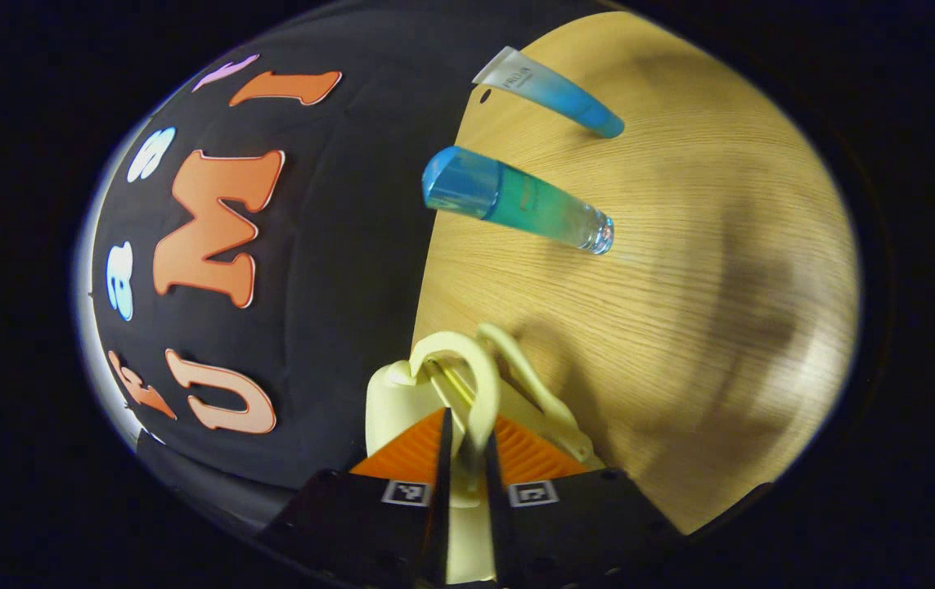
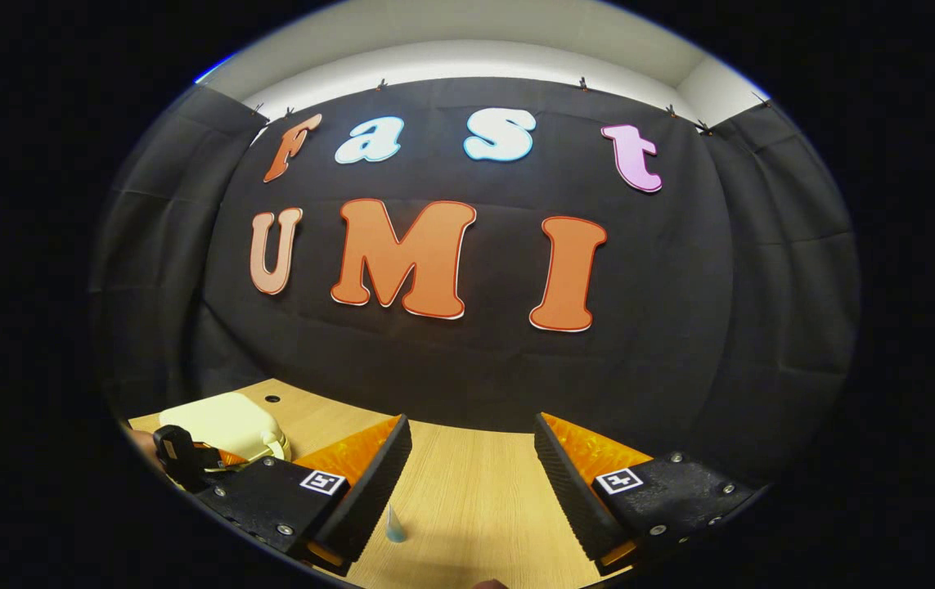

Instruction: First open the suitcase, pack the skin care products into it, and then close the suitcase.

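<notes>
Fingers of the left gripper are clamped on the pale yellow handle of the suitcase, the loop pinched between both fingers near their tips. The suitcase, same pale yellow, sits closed on the wooden worktop at its edge by the black cloth wall. In the left gripper view two skin care items stand on the worktop beyond the suitcase, well apart from it: a bottle with a blue cap and clear green-blue body, nearer the suitcase, and a tube with a clear crimped end and blue cap, farther off. The two are near each other but not touching.

In the right gripper view the right gripper hangs above the worktop with its fingers wide apart, holding nothing. The suitcase lies to the left of it, with the left gripper at its near side. A tube shows on the worktop just beside the right gripper's left finger, low in the view; its end is cut off there.
</notes>
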The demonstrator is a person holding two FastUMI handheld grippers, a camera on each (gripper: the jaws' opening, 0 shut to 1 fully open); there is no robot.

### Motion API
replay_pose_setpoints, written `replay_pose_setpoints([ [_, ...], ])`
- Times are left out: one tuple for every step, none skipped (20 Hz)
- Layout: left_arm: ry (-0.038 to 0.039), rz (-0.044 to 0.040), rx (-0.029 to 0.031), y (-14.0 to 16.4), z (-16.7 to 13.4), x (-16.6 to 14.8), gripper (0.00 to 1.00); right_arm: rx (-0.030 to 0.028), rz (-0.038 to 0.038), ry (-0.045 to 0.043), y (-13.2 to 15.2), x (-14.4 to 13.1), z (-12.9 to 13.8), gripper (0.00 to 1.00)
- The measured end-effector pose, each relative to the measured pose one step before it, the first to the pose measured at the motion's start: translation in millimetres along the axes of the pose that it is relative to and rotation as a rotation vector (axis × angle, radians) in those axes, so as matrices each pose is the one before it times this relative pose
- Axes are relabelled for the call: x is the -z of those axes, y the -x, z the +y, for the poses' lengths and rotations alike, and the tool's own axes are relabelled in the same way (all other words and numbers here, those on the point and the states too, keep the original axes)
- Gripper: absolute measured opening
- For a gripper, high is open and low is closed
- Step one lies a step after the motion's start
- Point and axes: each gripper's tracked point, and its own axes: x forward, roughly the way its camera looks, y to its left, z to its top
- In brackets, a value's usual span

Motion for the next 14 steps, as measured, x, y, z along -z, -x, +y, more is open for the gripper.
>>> replay_pose_setpoints([
  [0.00277, -0.00751, -0.01106, -2.53, 0.29, -0.85, 0.14, 0.00254, -0.00172, 0.00149, 1.61, 0.77, -3.64, 0.95],
  [0.01864, 0.01188, 0.00709, 7.92, 4.1, 2.52, 0.05, 0.00305, -0.00026, 0.00147, -0.4, 0.82, -2.46, 0.95],
  [0.03436, 0.00246, 0.00723, -1.4, 4.12, 1.13, 0.04, -0.00059, 0.00104, -0.00112, 0.27, 1.01, -1.82, 0.95],
  [0.04629, -0.00835, 0.00216, -0.66, 7.51, 0.23, 0.04, 0.0019, 0.00199, -0.00061, 0.32, 1.79, -3.22, 0.95],
  [0.0433, 0.00402, -0.00069, 2.78, 7.3, 1.44, 0.04, -0.00343, 0.00111, -0.00259, 0.38, 0.94, -2.39, 0.95],
  [0.04633, -0.00311, -0.00761, 4.11, 5.95, -2.58, 0.04, -0.00191, 0.00214, -0.00179, 0.38, 1.4, -1.83, 0.95],
  [0.04465, 0.00362, -0.00496, 4.43, 7.44, 0.08, 0.04, -0.00334, 0.00161, -0.00222, -0.41, 1.64, -1.18, 0.95],
  [0.04481, 0.00109, -0.01084, 4.01, 11.61, -0.88, 0.04, -0.00682, 0.00133, -0.00204, -1.14, 1.08, -0.55, 0.95],
  [0.03798, 0.00096, -0.01199, 3.38, 11.68, -1.2, 0.04, -0.00572, 0.00118, 0.00057, -0.48, 0.4, -1.0, 0.96],
  [0.03517, 0.00247, -0.01331, 2.17, 11.76, -0.75, 0.04, -0.01089, -0.00053, 0.00157, -0.99, 0.5, 0.12, 0.95],
  [0.03138, -0.00215, -0.01188, 2.92, 9.94, -2.78, 0.04, -0.00708, 0.00043, 0.00386, -1.26, 0.94, 0.03, 0.95],
  [0.03255, 0.00372, -0.01162, 2.12, 11.05, -0.02, 0.04, -0.01145, -0.00027, 0.00205, -0.59, 0.17, -0.11, 0.95],
  [0.0355, -0.00014, -0.01438, 2.02, 10.16, -0.77, 0.04, -0.01194, 0.00058, 0.00116, -0.59, 0.5, 0.47, 0.95],
  [0.03699, 0.00688, -0.01226, 3.35, 10.15, 1.91, 0.04, -0.0108, 0.00213, 0.00037, -0.22, 1.35, 0.29, 0.95],
])
